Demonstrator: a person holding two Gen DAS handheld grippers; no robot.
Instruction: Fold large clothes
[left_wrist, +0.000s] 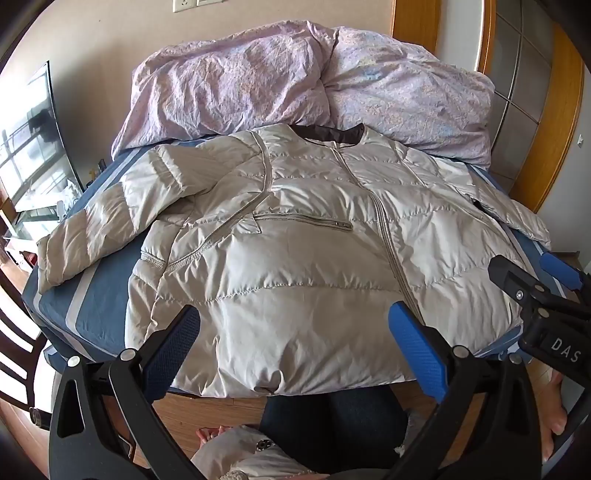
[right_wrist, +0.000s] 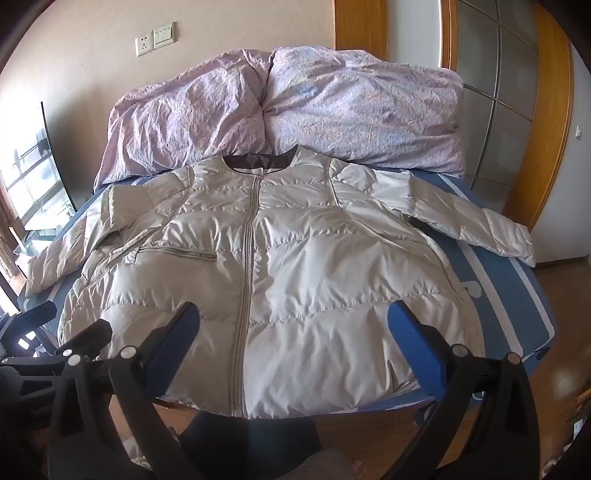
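jacket (right_wrist: 295, 258): flat on bed (right_wrist: 517, 295), zip up, collar at 12
left tool (left_wrist: 295, 321): wide open, holds nothing
right tool (right_wrist: 295, 321): same, empty
do well: prob. sleeves first; grab cuff (right_wrist: 517, 247) at 3, pinch deep bc puffy

Jacket (right_wrist: 288, 251) flat on bed (right_wrist: 517, 295), duvet (right_wrist: 295, 107) behind.

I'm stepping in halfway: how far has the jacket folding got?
Done: the jacket lies spread flat, zipped, front up on the bed. In hand: nothing; the left gripper and right gripper hover open above its hem. Left: both sleeves and the body, with no fold made yet.
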